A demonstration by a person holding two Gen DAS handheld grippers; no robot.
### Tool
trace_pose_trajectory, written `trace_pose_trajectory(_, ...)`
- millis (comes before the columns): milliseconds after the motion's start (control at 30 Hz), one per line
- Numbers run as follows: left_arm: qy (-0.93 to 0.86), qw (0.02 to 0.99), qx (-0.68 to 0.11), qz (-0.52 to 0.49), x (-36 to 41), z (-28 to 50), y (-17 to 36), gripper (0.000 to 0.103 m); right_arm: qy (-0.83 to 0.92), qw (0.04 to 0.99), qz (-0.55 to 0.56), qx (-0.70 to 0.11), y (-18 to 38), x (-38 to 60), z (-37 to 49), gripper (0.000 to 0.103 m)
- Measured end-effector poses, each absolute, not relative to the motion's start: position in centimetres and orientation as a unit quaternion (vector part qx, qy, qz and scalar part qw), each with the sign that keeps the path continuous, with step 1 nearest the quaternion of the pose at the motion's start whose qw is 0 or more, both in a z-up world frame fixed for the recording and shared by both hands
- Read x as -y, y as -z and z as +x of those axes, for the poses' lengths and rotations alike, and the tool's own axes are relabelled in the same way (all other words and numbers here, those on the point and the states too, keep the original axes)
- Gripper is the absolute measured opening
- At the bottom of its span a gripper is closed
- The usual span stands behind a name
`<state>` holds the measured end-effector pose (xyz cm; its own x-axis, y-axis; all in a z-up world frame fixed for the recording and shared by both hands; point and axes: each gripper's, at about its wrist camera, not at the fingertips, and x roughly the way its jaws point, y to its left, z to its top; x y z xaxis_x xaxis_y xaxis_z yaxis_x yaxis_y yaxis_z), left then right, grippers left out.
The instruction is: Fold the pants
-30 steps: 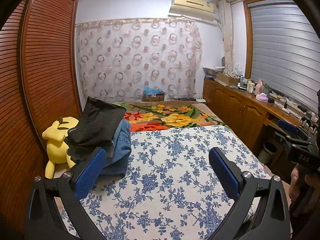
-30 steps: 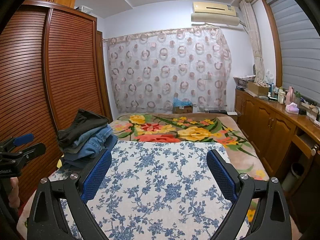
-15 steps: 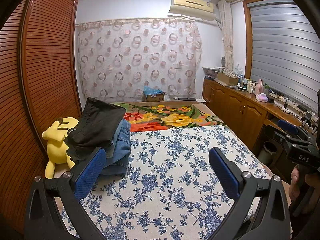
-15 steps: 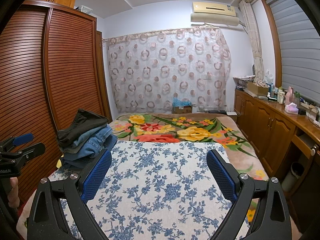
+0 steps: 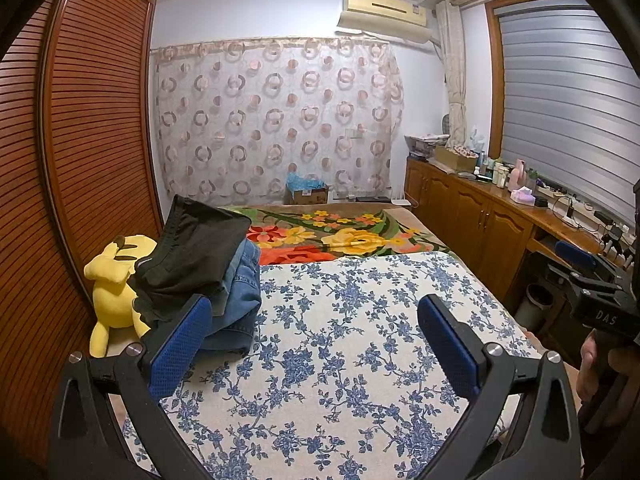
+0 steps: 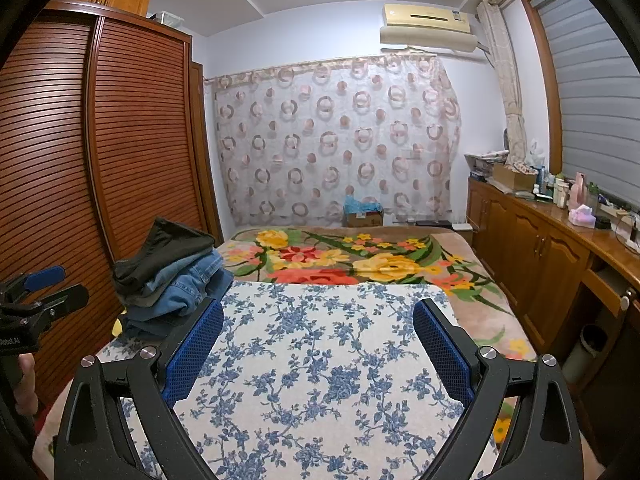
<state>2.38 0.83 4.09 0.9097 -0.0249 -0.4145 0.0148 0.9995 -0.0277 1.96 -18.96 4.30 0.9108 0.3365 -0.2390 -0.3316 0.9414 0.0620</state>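
A: Left view first. My left tongs (image 5: 312, 344) hang released over the bed (image 5: 340, 360), holding nothing. The pile of pants (image 5: 208, 272) sits at the bed's left edge, just behind the left finger (image 5: 180, 348). Risk, I'd guess: grabbing the black pair on top drags the jeans along, or the pile tips onto the yellow plush toy (image 5: 114, 280).

B: Right view?

A: Right tongs (image 6: 318, 348) spread wide too, empty. Pants (image 6: 172, 276) lie ahead-left, beyond the left finger (image 6: 194, 350), apart from both pads.
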Motion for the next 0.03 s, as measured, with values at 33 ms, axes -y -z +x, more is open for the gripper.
trace_pose_trajectory(33,0.010,0.977,-0.212,-0.012,-0.82,2.38,-4.08,0.103,-0.171,0.977,0.010,-0.124,-4.27,18.98,1.97,0.096)
